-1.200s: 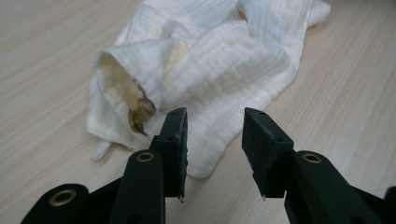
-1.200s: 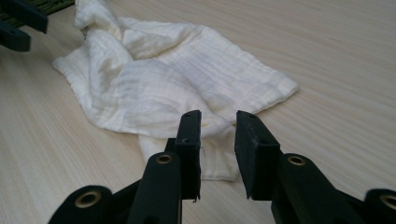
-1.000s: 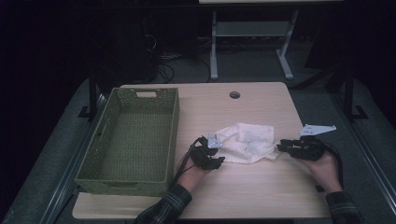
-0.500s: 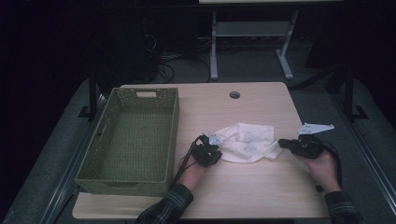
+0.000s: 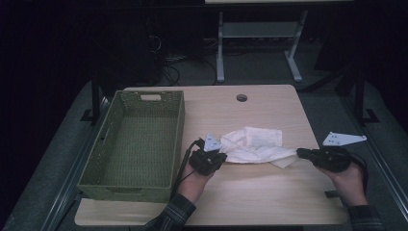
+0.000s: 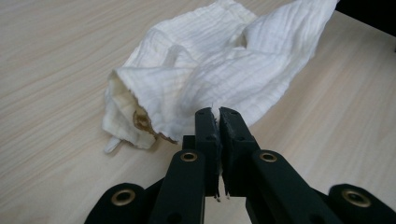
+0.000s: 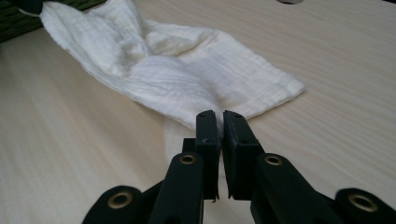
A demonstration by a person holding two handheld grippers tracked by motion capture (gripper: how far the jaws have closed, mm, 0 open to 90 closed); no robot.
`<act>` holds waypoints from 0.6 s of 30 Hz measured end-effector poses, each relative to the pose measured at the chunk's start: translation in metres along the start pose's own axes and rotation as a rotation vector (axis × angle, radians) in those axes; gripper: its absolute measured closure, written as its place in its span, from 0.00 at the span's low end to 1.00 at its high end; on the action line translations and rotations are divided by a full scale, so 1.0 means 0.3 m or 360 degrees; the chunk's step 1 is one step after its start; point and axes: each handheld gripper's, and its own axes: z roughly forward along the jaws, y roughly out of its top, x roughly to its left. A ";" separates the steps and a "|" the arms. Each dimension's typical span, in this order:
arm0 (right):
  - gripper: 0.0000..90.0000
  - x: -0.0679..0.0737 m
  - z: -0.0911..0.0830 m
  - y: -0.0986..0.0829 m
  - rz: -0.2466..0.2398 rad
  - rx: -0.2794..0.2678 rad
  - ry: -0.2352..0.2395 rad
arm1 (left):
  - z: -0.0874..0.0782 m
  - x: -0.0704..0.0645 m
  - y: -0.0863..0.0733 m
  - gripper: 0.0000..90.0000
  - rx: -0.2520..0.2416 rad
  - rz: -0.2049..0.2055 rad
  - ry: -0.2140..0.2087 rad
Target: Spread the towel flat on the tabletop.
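Cloth (image 5: 254, 146), one white crinkled piece, lies crumpled on the wooden table (image 5: 269, 197) just right of the green woven basket (image 5: 136, 144). Its long axis runs across the table from left to right, stretched between the two grippers, with the bulkier bunched part toward the far side.

One left gripper (image 5: 215, 159) sits at the cloth's left end; in the left gripper view its jaws are pressed together with an edge of the fabric pinched between them (image 6: 218, 114). One right gripper (image 5: 300, 153) is at the cloth's right end; in the right gripper view its jaws are likewise closed on a fold of the fabric (image 7: 218, 116), the rest spreading away toward the basket.

One basket stands lengthwise along the table's left side. One round hole (image 5: 241, 97) shows in the tabletop near the far edge.
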 end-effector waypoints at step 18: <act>0.94 0.184 -0.059 -0.137 -0.0062 0.0127 0.0183 | -0.090 -0.117 -0.130 0.96 0.0125 0.0016 -0.0057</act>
